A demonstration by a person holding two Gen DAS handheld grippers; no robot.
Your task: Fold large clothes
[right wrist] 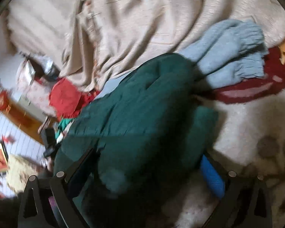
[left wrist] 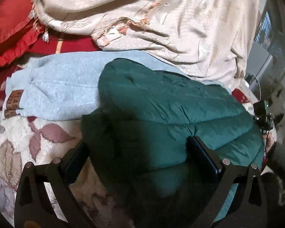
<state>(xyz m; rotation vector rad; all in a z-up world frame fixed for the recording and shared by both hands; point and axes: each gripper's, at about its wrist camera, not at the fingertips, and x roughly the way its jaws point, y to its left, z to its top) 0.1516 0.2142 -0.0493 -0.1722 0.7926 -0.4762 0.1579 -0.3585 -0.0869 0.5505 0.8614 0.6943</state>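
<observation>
On bed (left wrist: 15,148), green jacket (left wrist: 161,110) sits folded over blue sweater (left wrist: 66,87). Left gripper (left wrist: 138,159) spread around its thick edge; right gripper (right wrist: 152,169) likewise spread, gripping nothing. Puffy fold may spring open.

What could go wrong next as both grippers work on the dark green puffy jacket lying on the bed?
1. The dark green puffy jacket overlaps the light blue fleece garment, so that could be dragged along.
2. Both the left gripper and right gripper stand wide open around thick padding; a shallow bite might slip.
3. The springy quilting may unfold itself.
</observation>
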